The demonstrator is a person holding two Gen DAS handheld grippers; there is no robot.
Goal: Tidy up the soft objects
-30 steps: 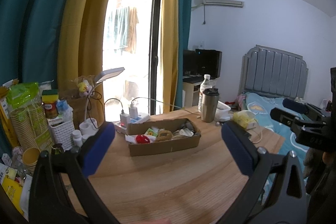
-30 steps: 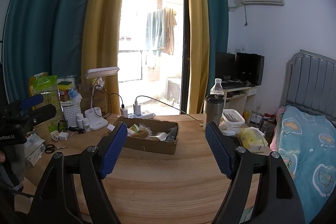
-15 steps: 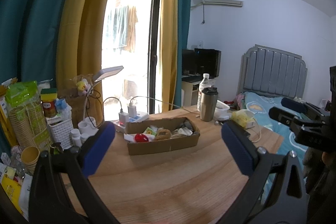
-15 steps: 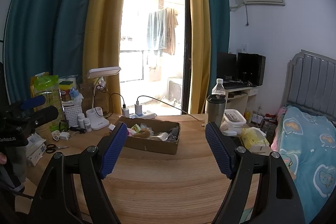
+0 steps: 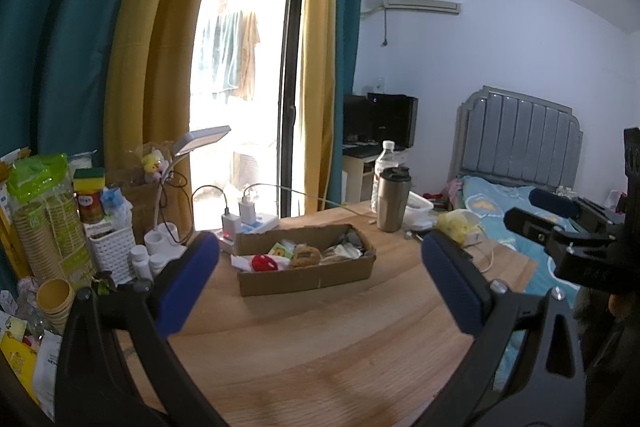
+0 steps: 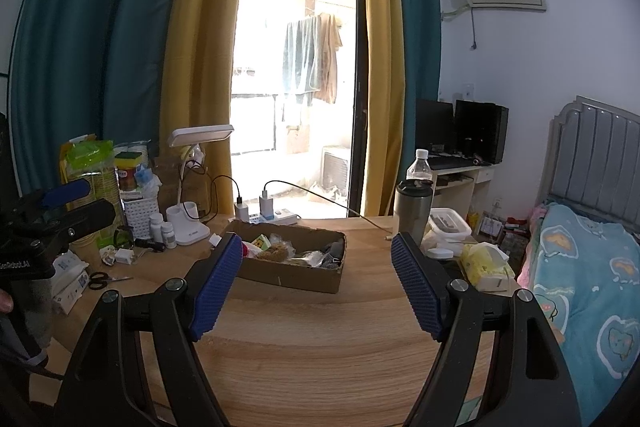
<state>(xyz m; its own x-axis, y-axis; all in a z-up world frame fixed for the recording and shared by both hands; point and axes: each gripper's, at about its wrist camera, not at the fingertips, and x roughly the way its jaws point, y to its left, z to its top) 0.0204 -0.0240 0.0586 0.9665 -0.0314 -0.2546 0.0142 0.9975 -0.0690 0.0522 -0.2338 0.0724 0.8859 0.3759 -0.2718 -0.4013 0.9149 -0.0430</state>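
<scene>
At the far left of your left wrist view, a stack of paper cups [image 5: 52, 251] in green wrapping stands at the edge of the wooden table [image 5: 320, 347], with a white basket [image 5: 110, 247] just beside it. A white desk lamp [image 5: 188, 163] rises behind the basket, and a power strip [image 5: 248, 225] with 2 chargers lies near its base.

Your left gripper [image 5: 320, 267] hovers above the table with its 2 blue pads [image 5: 188, 283] spread wide and nothing between them. Framed between them sits the cardboard box [image 5: 306, 269], well apart from the fingertips. Inside it, from left to right, lie a red plush [image 5: 264, 262], a brown plush [image 5: 305, 255] touching it, and crumpled wrappers.

To the right of the box, a steel tumbler [image 5: 393, 199] stands upright in front of a water bottle [image 5: 384, 163]. A yellow tissue pack [image 5: 458, 227] lies near the table's right edge, and the bed [image 5: 516, 203] lies beyond.

In your right wrist view, scissors [image 6: 106, 279] lie at the left. Your right gripper [image 6: 316, 283] is likewise held wide and empty, with the same box [image 6: 292, 267] between and beyond its pads [image 6: 416, 291].
</scene>
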